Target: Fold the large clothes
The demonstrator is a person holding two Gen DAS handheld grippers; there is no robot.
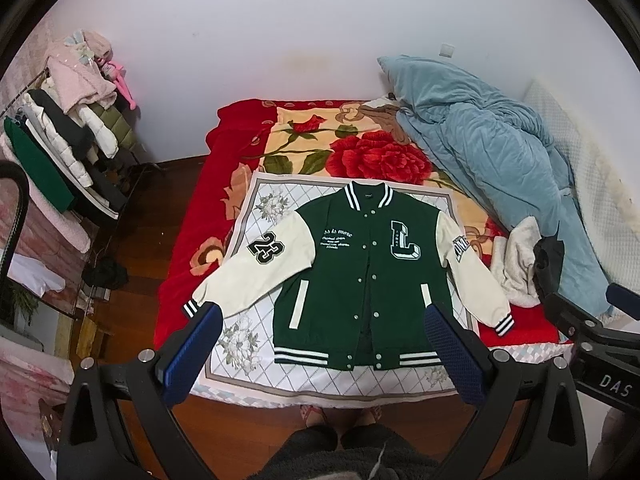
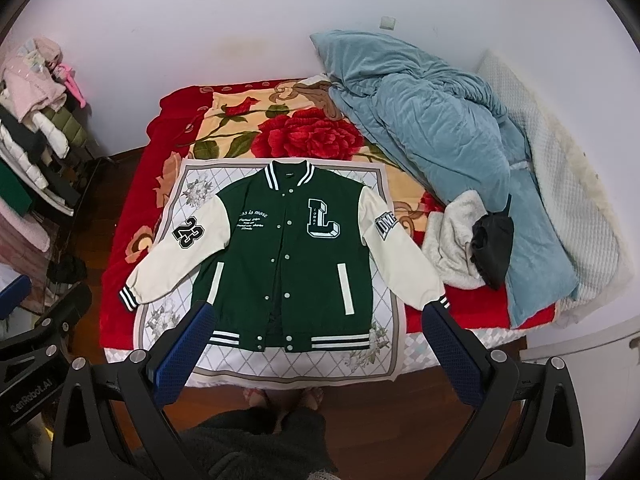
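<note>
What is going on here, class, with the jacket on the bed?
A person holds a two-finger gripper in each hand above a green varsity jacket with cream sleeves. It lies flat, front up and unfolded, on a white floral cloth over the red rose blanket. The left gripper and right gripper both hover with jaws open, holding nothing. Folding has not begun.

A green varsity jacket (image 1: 360, 276) with cream sleeves and striped black-and-white cuffs lies on a white, diamond-patterned floral cloth (image 1: 240, 344), atop a red rose-print blanket (image 1: 360, 148), beside a pale blue quilt (image 1: 500, 152).
</note>
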